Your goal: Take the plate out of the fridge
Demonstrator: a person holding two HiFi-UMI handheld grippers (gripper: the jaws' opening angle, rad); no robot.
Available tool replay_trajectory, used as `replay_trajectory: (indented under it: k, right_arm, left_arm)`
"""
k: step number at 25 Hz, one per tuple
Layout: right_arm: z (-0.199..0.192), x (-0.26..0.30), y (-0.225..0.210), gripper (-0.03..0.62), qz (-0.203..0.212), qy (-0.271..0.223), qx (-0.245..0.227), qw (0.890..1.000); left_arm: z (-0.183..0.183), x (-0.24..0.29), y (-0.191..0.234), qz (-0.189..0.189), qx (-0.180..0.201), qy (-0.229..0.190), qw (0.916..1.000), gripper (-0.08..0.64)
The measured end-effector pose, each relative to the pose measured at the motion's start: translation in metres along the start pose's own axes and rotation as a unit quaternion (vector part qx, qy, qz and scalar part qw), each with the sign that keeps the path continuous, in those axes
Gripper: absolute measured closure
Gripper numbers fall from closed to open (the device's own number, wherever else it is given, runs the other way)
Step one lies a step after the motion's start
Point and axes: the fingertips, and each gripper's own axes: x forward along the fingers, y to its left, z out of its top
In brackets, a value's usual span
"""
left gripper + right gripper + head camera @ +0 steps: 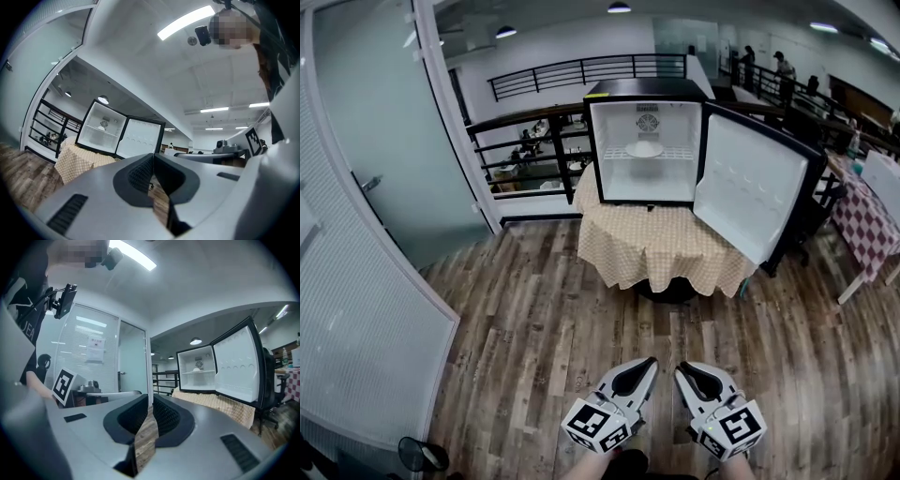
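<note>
Door [750,183] open, plate [644,148] on shelf [673,154] inside fridge [645,92]. Well short of fridge, left gripper [647,364] and right gripper [683,368], jaws closed, empty. Approach, grasp, withdrawal all outstanding.

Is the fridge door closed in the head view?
No, the fridge door stands swung open, showing the plate inside.

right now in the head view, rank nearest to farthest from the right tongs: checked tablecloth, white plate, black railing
1. Beige checked tablecloth, straight ahead of the right tongs.
2. White round plate, on the shelf inside the black fridge.
3. Black metal railing, behind the fridge.
</note>
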Motion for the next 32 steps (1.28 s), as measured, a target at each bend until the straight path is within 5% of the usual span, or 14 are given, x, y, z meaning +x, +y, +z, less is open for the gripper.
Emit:
replay_trajectory:
  k: [14,32]
  right_arm:
    - [-0.003,0.061,-0.058,0.538,-0.039,-0.004,0.053,0.998]
    - [-0.004,0.149,-0.137,0.538,-0.003,0.008,0.063,0.998]
  left_arm:
    - [0.009,0.030,0.078,0.006,-0.015,0.001,0.9999,0.548]
    - [0.008,0.106,0.163,0.052,-0.024,0.012,0.9983,0.548]
